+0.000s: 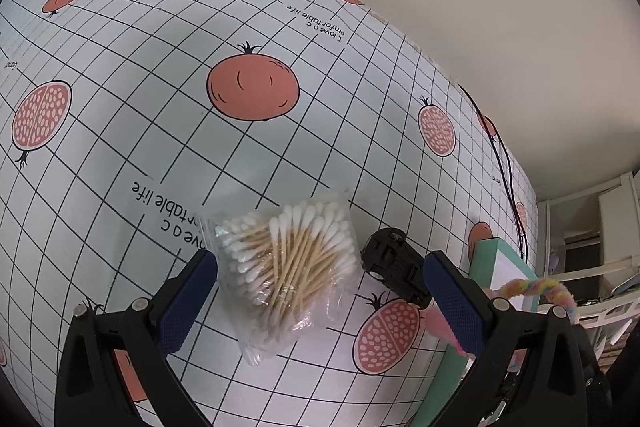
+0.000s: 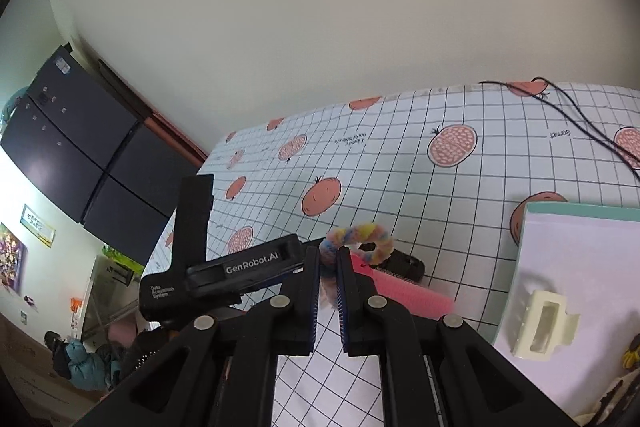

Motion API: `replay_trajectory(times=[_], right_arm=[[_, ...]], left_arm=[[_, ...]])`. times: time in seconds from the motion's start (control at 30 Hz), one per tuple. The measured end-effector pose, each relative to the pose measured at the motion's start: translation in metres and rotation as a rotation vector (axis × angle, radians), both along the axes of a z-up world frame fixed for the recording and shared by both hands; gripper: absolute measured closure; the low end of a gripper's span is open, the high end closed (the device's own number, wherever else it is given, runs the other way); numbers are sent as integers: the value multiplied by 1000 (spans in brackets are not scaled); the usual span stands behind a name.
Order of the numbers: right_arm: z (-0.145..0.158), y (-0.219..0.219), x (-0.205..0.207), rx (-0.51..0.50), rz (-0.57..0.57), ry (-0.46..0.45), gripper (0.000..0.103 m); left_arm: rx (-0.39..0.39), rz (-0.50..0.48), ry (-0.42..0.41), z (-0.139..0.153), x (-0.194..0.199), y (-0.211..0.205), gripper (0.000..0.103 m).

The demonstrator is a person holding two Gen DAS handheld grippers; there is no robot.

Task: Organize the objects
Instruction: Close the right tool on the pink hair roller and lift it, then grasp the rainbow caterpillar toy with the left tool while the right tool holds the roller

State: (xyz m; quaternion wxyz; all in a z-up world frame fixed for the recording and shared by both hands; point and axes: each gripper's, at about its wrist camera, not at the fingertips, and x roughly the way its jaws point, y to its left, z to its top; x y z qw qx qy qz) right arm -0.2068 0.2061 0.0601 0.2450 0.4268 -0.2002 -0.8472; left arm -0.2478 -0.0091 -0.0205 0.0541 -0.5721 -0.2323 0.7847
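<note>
Tablecloth point(image 1: 280, 155) under a cream wall; left gripper point(image 1: 320, 279) spread over swabs point(image 1: 288, 267), right gripper point(image 2: 328, 275) pinching fuzzy ring point(image 2: 360, 239).

A desk cloth point(image 1: 168, 131) with a black grid and printed pomegranates covers the desk. A thin black cable point(image 2: 576, 115) trails across its far corner. Behind stands a plain cream wall point(image 2: 320, 7). Off the desk's edge stands a dark cabinet point(image 2: 80, 155), with pictures point(image 2: 12, 259) nearby.

A swab bag point(image 1: 290, 269) lay on the bench point(image 1: 160, 75), a toy car point(image 1: 394, 263) just right, a box point(image 1: 506, 267) farther right.
</note>
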Motion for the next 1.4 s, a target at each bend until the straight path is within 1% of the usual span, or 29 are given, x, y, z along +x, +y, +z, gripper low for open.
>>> replay_trajectory(times=[0.13, 0.17, 0.2, 0.23, 0.27, 0.37, 0.4, 0.47, 0.6, 0.67, 0.73, 0.87, 0.93, 1.0, 1.17, 1.4], right_arm=[[6, 6, 1, -44, -15, 21, 94], [9, 8, 2, -56, -17, 40, 94], [11, 9, 3, -51, -21, 51, 94], [11, 9, 3, -10, -39, 48, 94], [10, 9, 2, 24, -53, 36, 95], [-2, 8, -2, 76, -75, -15, 95], [-6, 7, -3, 82, -73, -27, 95], [-7, 6, -3, 43, -54, -21, 95], [4, 0, 1, 37, -31, 27, 95], [8, -4, 2, 49, -30, 34, 95], [6, -4, 2, 69, -30, 28, 95], [-8, -7, -2, 96, -29, -15, 95], [-17, -10, -5, 135, -31, -49, 94], [-23, -11, -6, 180, -32, -81, 91], [-33, -11, -5, 222, -31, -116, 91], [-23, -8, 8, 276, -42, -118, 91]], left_arm=[[8, 12, 2, 1, 0, -3, 1], [8, 16, 3, 1, 0, -4, 1], [11, 20, 4, 2, 0, -5, 1], [14, 24, 5, 2, 0, -6, 1], [17, 29, 6, 2, 0, -7, 1], [19, 33, 9, 3, 0, -8, 1], [19, 34, 9, 3, 0, -8, 1], [22, 34, 8, 3, 0, -8, 1], [22, 33, 5, 2, 0, -7, 1], [25, 34, 2, 1, 0, -7, 1], [27, 35, 1, 1, 0, -8, 1], [26, 28, 4, 1, 1, -7, 1], [25, 21, 2, 2, 1, -6, 1], [26, 10, -2, 4, 2, -5, 1], [-8, -23, 12, 18, 9, -5, 1], [-77, -82, 19, 43, 29, 3, 1]])
